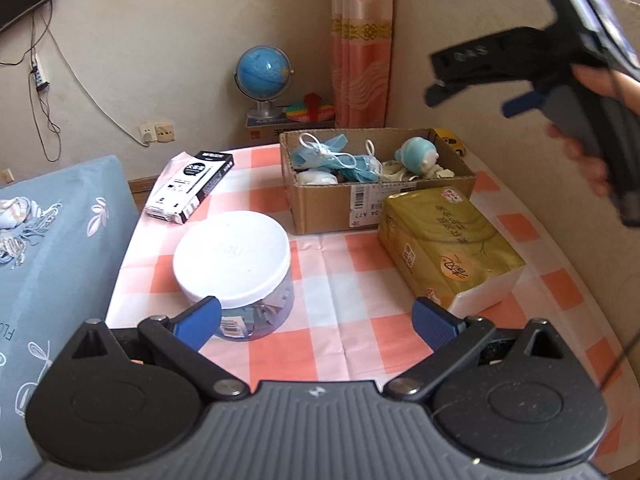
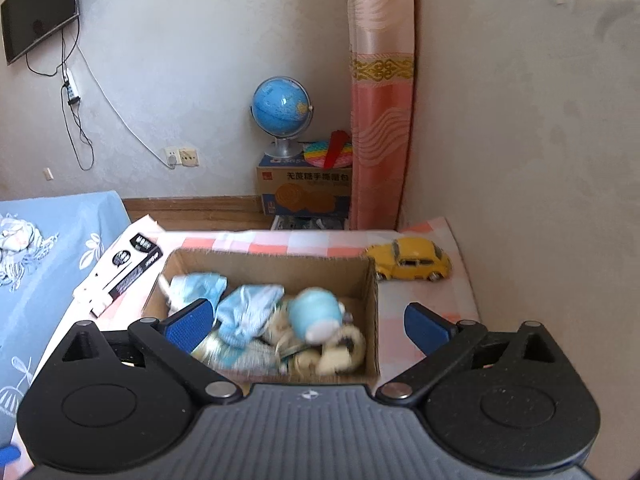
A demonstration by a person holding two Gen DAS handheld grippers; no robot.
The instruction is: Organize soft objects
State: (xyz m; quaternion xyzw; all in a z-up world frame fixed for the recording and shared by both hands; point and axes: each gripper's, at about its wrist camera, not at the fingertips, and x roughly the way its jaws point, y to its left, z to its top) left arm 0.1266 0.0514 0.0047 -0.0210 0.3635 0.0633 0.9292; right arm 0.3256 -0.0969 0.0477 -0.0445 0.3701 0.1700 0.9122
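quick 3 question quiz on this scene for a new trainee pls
1. True or false: the right gripper is clamped on a face mask.
2. What sits on the table behind the cardboard box in the right wrist view? A) yellow toy car B) globe C) white-lidded jar
3. Fill in: the gold tissue pack lies directly in front of the ____.

Key: 1 false, both grippers are open and empty, including the left gripper. 2 A. 3 cardboard box.

Soft, even daylight; fisheye bending at the edges; motion blur on the cardboard box [image 2: 280, 276] contents, lower centre of the right view
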